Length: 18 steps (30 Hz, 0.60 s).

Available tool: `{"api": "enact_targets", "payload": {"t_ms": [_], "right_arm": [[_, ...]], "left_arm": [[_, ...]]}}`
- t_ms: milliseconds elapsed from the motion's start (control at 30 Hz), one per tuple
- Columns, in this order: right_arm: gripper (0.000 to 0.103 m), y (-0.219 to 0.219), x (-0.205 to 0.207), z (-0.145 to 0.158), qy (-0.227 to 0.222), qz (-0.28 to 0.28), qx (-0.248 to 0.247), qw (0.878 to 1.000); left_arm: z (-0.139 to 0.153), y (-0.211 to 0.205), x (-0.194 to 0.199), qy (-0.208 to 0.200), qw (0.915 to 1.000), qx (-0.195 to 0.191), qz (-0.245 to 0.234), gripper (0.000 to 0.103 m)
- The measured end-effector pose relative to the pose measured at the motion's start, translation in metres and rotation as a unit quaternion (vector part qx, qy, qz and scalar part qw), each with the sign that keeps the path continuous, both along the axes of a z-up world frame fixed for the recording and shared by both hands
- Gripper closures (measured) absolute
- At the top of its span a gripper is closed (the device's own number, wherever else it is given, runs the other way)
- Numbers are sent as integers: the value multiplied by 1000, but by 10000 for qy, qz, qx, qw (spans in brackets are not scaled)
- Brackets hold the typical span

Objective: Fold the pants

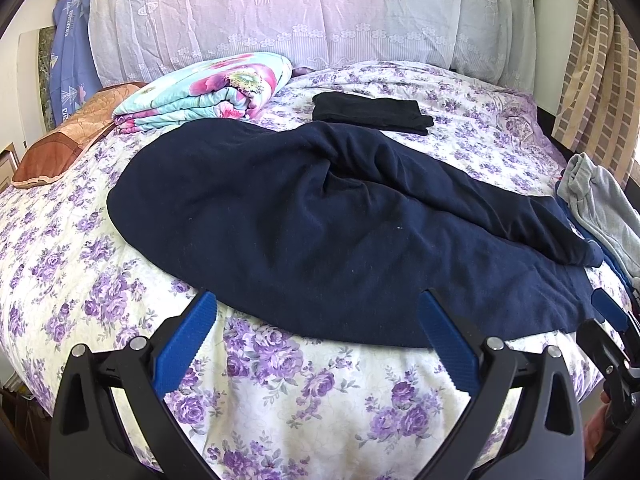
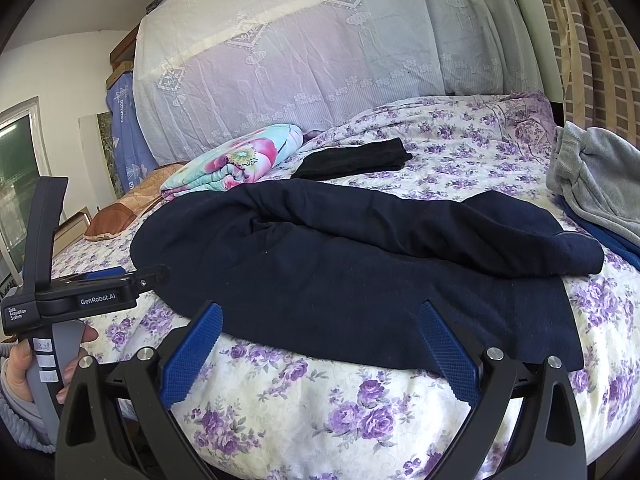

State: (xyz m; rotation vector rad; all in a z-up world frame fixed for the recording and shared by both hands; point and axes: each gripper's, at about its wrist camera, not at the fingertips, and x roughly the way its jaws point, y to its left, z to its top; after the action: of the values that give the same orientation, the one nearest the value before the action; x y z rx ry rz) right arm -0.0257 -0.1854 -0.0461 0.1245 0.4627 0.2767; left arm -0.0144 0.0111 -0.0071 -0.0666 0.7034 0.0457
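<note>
In your left wrist view, the nearest thing is your left gripper point(image 1: 318, 344), its blue fingers point(image 1: 186, 344) spread wide with nothing between them, hovering over the near edge of the bed point(image 1: 280, 400). Just beyond the fingertips lie the navy pants point(image 1: 320, 224), spread across the middle of the floral bedspread with one leg bunched over the other and running toward the right edge. Your right gripper point(image 1: 612, 320) shows at the far right by the hem of the pants; from here you cannot tell whether it touches the cloth. Behind the pants, a folded black garment point(image 1: 372, 112) lies toward the head of the bed, a folded flowered quilt point(image 1: 208, 92) sits toward the left, and a brown pillow point(image 1: 68, 140) rests at the left edge. A grey garment point(image 1: 600, 200) is heaped at the right edge.

In your right wrist view, your right gripper point(image 2: 320, 348) is nearest, also released and holding nothing, at the near edge just short of the pants point(image 2: 360, 264). Your left gripper point(image 2: 116, 280) comes in from the left beside the waist end, held in your left hand point(image 2: 24, 368). Its body reads "GenRobot.AI" and "Data Acquisition System"; the small tags on the handle are too blurred to read. The grey garment point(image 2: 592, 176) lies on something blue at the right edge.
</note>
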Motion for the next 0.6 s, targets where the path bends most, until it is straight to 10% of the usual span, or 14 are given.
{"api": "enact_targets", "payload": {"t_ms": [600], "right_arm": [[4, 1, -3, -7, 63, -1, 46, 10000]], "left_arm": [[-9, -5, -1, 83, 10000, 2, -3, 5]]}}
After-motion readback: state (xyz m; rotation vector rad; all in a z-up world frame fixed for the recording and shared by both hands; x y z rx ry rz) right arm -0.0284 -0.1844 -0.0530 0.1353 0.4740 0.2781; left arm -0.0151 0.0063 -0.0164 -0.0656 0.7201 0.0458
